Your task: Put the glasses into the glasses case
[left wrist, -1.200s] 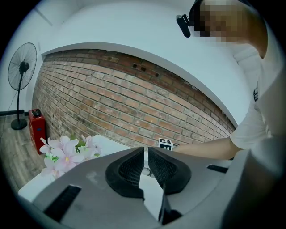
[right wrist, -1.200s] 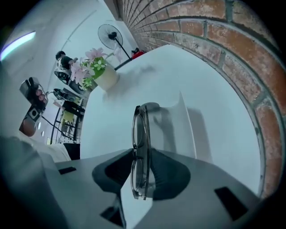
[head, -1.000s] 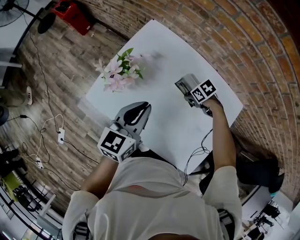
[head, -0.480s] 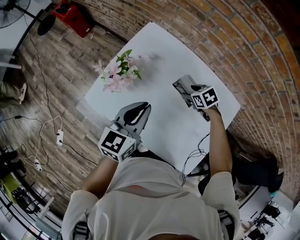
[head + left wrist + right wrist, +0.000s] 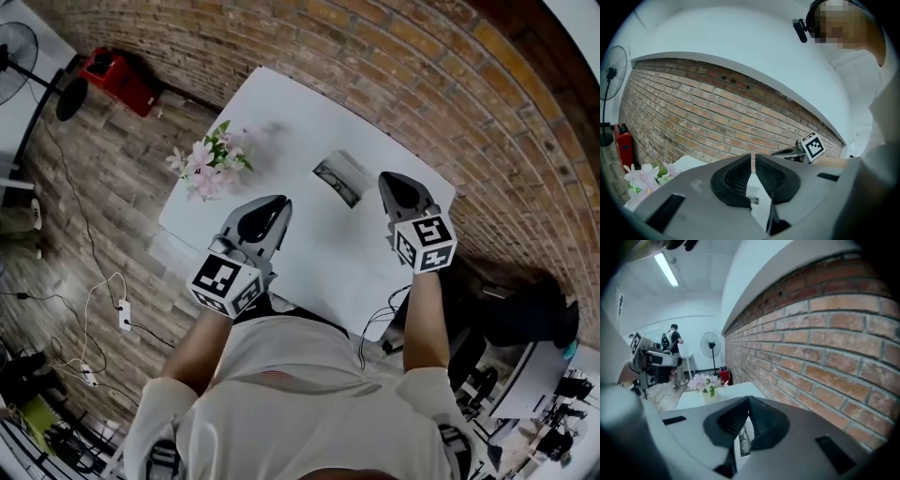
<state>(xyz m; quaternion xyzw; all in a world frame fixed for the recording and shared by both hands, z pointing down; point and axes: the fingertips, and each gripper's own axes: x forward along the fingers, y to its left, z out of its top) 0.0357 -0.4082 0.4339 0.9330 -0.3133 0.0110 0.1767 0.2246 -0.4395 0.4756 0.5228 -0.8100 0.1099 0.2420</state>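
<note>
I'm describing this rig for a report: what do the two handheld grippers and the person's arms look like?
The left gripper and right gripper each have a grey body, black ribbed pads tapering to a point, and a white cube with black square markers. The person wears a light short-sleeved shirt. A thin dark cable hangs beside the right arm.
</note>
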